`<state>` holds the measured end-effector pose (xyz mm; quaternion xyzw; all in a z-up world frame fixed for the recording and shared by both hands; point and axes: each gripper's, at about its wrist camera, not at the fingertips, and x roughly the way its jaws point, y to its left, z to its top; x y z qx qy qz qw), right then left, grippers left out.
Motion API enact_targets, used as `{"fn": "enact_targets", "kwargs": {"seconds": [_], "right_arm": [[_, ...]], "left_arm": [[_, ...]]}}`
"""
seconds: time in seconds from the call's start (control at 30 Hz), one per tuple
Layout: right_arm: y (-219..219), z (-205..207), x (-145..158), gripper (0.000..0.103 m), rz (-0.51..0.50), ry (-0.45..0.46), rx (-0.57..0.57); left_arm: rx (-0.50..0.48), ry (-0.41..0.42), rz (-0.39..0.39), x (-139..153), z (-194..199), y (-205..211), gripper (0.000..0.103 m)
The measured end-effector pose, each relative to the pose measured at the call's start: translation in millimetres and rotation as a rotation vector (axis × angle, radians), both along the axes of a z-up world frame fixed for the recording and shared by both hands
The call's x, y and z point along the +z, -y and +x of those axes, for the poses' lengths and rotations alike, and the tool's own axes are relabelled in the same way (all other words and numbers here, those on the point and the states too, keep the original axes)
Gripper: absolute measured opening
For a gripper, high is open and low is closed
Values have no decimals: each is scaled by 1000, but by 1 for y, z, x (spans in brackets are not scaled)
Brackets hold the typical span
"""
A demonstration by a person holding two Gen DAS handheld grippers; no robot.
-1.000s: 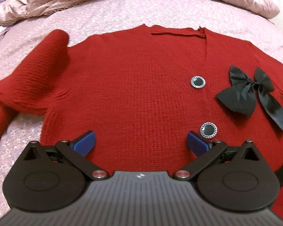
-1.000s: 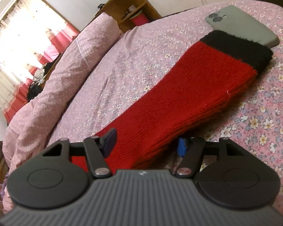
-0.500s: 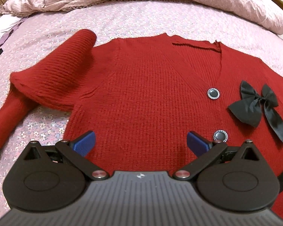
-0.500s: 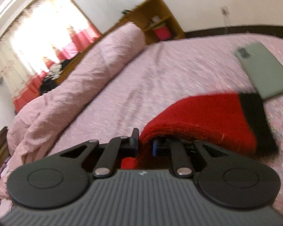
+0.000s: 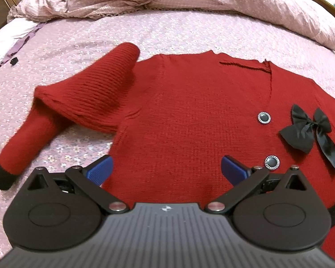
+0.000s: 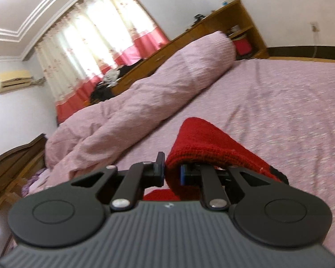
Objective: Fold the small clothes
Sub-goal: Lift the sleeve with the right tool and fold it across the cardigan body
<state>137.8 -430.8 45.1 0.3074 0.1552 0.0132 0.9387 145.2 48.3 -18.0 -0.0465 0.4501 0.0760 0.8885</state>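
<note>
- Red knit cardigan (image 5: 185, 120) lies front up and flat on the floral pink bedsheet (image 5: 167, 35), neckline toward the rumpled quilt (image 5: 234, 2).
- Front carries two round black buttons (image 5: 264, 118) and a black ribbon bow (image 5: 308, 131), sewn beside the placket.
- One sleeve (image 5: 62, 111) sits bent on the sheet, upper part puffed and doubled, black cuff (image 5: 1, 177) at its free end.
- Left gripper (image 5: 166, 170): claw spread wide, nothing between the blue pads, poised over the lower body of the garment.
- Right gripper (image 6: 172, 172): claw pressed together, pinching a fold of the other sleeve (image 6: 210, 143). The knit drapes over the fingers, clear of the sheet; a bit of black cuff shows at its low right.
- Handling, as judged: soft, limp, fairly light; thick ribbed knit bunches and holds no crease. It sags from any single pinch point and will likely stretch if tugged.
- Knit looks grippy, slip unlikely; thin pinches may catch only one layer.
- Best holds, as judged: sleeve near the cuff or mid-length, shoulder seam, hem corners. Avoid the bow and buttons; the ribbon could crumple or snag.
- Sheet may drag and wrinkle with the garment if it is pulled instead of lifted.
</note>
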Motion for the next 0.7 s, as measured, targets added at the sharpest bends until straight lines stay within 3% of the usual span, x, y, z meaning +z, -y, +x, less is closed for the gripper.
{"fn": "enact_targets", "kwargs": {"seconds": [0.47,0.7], "right_arm": [[-103,10,33,16,-48,52,203],[-160,18,34,16,-68,41,306]], "left_arm": [[44,43,17,6,-26,-38,103],[76,56,3,5,-33,-57,103]]}}
